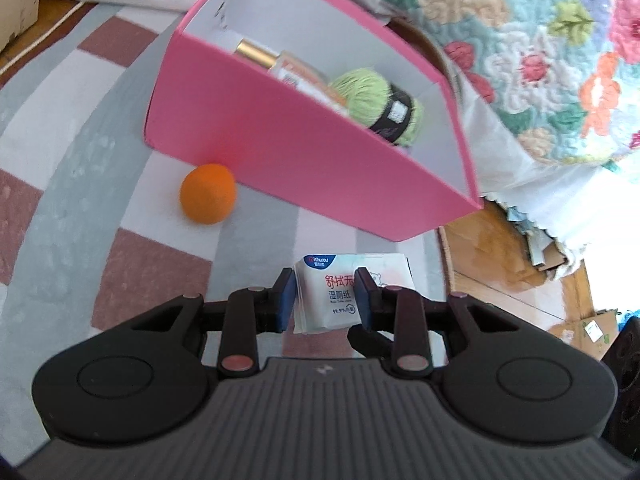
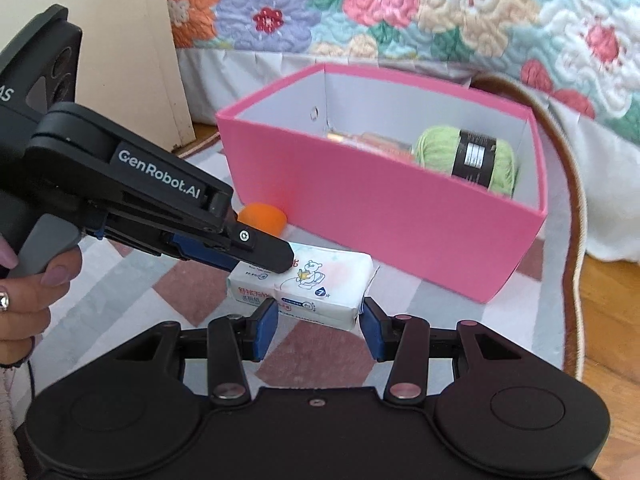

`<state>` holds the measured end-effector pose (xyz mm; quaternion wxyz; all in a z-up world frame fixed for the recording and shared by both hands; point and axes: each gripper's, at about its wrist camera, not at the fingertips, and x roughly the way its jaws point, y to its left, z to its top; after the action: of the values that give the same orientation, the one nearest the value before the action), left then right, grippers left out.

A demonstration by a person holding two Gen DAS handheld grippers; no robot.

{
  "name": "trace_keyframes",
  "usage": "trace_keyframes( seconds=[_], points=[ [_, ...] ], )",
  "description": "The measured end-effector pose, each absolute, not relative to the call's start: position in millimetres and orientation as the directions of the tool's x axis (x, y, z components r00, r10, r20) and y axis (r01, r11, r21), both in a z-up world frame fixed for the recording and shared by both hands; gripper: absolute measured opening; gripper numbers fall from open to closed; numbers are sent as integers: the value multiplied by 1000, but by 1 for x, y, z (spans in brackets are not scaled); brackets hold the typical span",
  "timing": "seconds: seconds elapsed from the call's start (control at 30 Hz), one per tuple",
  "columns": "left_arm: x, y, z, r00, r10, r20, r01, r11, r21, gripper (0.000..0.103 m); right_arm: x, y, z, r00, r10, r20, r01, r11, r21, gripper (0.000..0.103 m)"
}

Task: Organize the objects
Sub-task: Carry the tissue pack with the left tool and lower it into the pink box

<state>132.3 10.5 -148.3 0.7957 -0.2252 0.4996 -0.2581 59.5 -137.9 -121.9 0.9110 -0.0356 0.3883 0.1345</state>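
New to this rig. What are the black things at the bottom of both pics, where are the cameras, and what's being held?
No robot arm here: a person holds a handheld two-finger gripper in each hand, with a fisheye camera on each looking forward along its fingers. So the black hardware at the bottom of each picture is that camera's own gripper.

The left wrist view shows the left gripper shut on a white pack of wet wipes. The right wrist view shows the right gripper gripping the same pack at its other end, with the left gripper coming in from the side.

On the checked rug stand a pink box holding green yarn and a gold-capped bottle. An orange ball lies beside the box.
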Motion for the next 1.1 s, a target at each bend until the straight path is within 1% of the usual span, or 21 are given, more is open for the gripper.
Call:
trace_keyframes(
  seconds=[0.13, 0.3, 0.5, 0.57, 0.67, 0.73, 0.8, 0.9, 1.0, 1.1],
  points=[
    [124, 17, -124, 387, -661, -643, 227, 744, -629, 30, 48, -136, -97, 698, 212, -684, -276, 961, 16, 51],
    [117, 19, -90, 417, -664, -621, 282, 744, -606, 30, 37, -129, -68, 735, 204, -646, -292, 956, -31, 51],
    [112, 16, -41, 472, -631, -616, 363, 775, -517, 31, 40, -124, -32, 757, 193, -625, -282, 958, -45, 52],
    [116, 17, -27, 488, -625, -609, 371, 780, -504, 31, 45, -121, -20, 769, 192, -610, -287, 956, -61, 53],
    [129, 17, -9, 503, -629, -593, 362, 776, -516, 31, 58, -120, -7, 787, 191, -587, -281, 958, -64, 55],
    [139, 13, 0, 530, -608, -591, 365, 793, -488, 31, 68, -120, -1, 789, 200, -581, -283, 957, -56, 55],
    [150, 6, 5, 565, -580, -586, 383, 814, -437, 32, 82, -122, 4, 792, 208, -573, -290, 956, -54, 55],
    [172, -5, 1, 583, -571, -578, 393, 821, -415, 32, 107, -126, 3, 805, 178, -566, -260, 963, -68, 55],
    [203, -13, -10, 584, -560, -588, 374, 828, -418, 33, 138, -137, -6, 776, 188, -602, -249, 968, -18, 55],
    [232, -22, -30, 570, -542, -618, 349, 840, -414, 32, 168, -150, -19, 735, 218, -641, -242, 969, 53, 55]
  ],
)
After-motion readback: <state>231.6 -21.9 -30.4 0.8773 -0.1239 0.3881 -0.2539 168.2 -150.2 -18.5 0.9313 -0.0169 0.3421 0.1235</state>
